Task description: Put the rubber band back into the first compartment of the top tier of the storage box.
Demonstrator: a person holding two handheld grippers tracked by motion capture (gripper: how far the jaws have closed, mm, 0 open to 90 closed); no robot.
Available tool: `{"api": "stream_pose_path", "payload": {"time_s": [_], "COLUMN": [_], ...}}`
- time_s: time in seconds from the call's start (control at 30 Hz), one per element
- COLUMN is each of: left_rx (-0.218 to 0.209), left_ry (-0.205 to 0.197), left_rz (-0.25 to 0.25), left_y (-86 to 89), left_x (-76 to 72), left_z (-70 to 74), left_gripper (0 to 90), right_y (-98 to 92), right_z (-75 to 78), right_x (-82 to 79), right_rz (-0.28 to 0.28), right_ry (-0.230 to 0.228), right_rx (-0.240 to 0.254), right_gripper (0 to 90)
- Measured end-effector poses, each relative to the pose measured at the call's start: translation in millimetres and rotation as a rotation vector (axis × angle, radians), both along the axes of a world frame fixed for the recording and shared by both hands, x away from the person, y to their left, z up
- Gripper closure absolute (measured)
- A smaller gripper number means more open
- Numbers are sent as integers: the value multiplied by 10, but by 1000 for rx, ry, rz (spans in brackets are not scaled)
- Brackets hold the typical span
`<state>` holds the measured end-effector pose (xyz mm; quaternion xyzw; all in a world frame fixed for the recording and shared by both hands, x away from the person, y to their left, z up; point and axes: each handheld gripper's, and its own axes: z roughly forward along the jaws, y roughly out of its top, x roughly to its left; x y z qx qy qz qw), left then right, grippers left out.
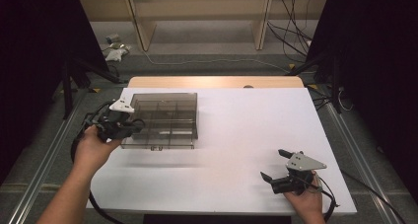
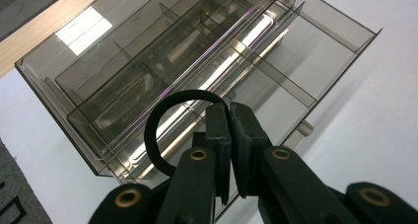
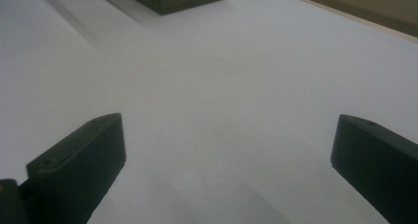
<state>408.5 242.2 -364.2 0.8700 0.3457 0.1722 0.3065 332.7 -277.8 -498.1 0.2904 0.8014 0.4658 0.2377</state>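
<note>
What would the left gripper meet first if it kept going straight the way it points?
Probably the smoky transparent plastic divider box: the left gripper, shut on a black elastic band, points down at its compartments. Depth is unclear, so which compartment I cannot tell.

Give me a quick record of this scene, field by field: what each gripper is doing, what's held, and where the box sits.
left gripper: shut on a black elastic ring, above the near-left edge of the box
held item: the ring loops out to one side of the closed jaws
container: smoky transparent compartment box, dividers inside, lying on the left part of the table
compartments: contents cannot be told
right gripper: open, jaws wide apart, nothing between them, low over the table's near right
surface: white table
</note>
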Motion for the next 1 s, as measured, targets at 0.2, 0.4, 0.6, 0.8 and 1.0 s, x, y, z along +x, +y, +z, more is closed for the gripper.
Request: {"api": "stream_pose_path", "payload": {"time_s": [0.2, 0.4, 0.6, 0.8, 1.0], "left_rx": [7, 8, 16, 25, 29], "left_ry": [30, 69, 94, 126, 151], "left_rz": [3, 16, 21, 30, 38], "left_y": [19, 46, 70, 95, 93], "left_x": [30, 68, 115, 152, 160], "left_z": [-36, -101, -163, -225, -271], "left_gripper": [865, 864, 863, 862, 861], "right_y": [-1, 0, 1, 1, 0], "right_z": [0, 0, -1, -1, 0], "right_x": [1, 1, 1, 1, 0], "right_rz": [0, 0, 0, -1, 2], "right_ry": [1, 1, 2, 2, 0], "right_rx": [0, 0, -1, -1, 0], "right_gripper": [14, 14, 14, 14, 14]}}
